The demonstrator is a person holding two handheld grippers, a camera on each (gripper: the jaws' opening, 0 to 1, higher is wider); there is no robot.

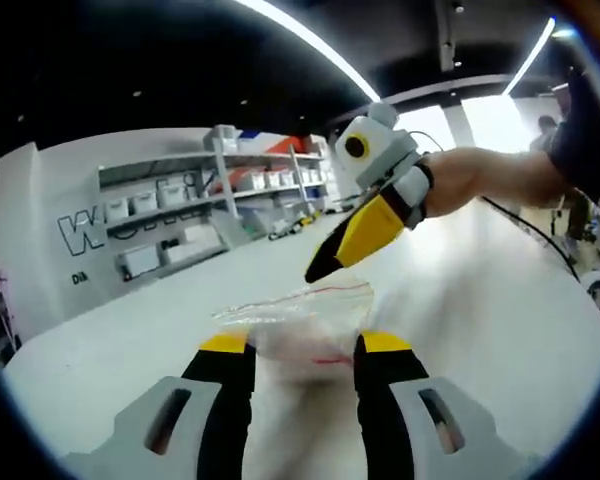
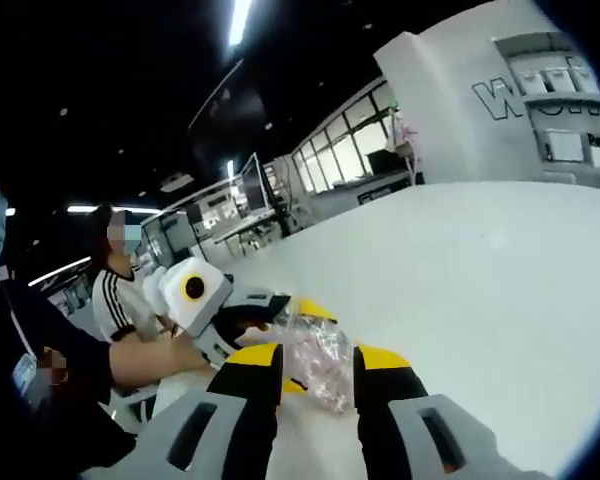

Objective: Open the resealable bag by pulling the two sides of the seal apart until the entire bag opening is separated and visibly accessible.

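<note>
We see the clear bag lying on the white tabletop, just ahead of our left gripper, whose fingers stand apart. Our right gripper reaches in from the right on an outstretched forearm, tilted down over the bag; its fingers stand apart in its own view.

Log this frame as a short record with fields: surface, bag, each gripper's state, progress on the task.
surface: white table, bag lying on it
bag: clear resealable bag with a red seal line, crumpled, lying between the two grippers
left gripper: jaws apart, the bag just ahead of the tips, no grip visible
right gripper: jaws apart either side of the bag's crumpled plastic; seen in the left gripper view hanging above the bag
progress: seal not visibly pulled apart, opening not yet accessible
background: shelving with bins; seated person
</note>
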